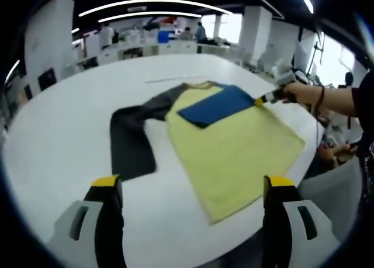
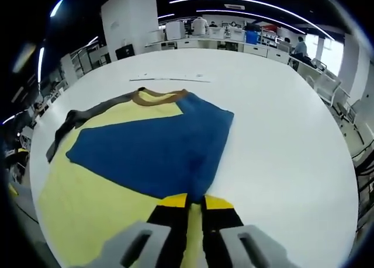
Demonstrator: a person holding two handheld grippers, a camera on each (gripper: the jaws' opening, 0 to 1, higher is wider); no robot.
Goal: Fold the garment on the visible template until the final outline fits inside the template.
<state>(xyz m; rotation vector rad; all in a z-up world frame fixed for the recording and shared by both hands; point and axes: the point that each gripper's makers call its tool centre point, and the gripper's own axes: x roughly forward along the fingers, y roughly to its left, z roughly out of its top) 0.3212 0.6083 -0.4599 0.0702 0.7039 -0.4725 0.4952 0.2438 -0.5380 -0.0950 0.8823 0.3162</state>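
Observation:
A yellow shirt (image 1: 234, 148) lies flat on the white table (image 1: 58, 139). Its dark grey sleeve (image 1: 131, 139) stretches out toward my side. The blue sleeve (image 1: 216, 104) is folded across the chest. My left gripper (image 1: 193, 183) hovers open over the table's near edge, apart from the cloth. A person's hand holds my right gripper (image 1: 266, 98) at the shirt's far side. In the right gripper view the right gripper (image 2: 196, 202) is shut on the end of the blue sleeve (image 2: 158, 151), which spreads over the yellow body (image 2: 87, 204) below the brown collar (image 2: 160, 94).
A thin pale line (image 1: 175, 79) marks the table beyond the collar, also seen as a line (image 2: 169, 79) in the right gripper view. Desks, chairs and several people stand at the back of the room. The table edge (image 1: 304, 163) runs close to the shirt's hem.

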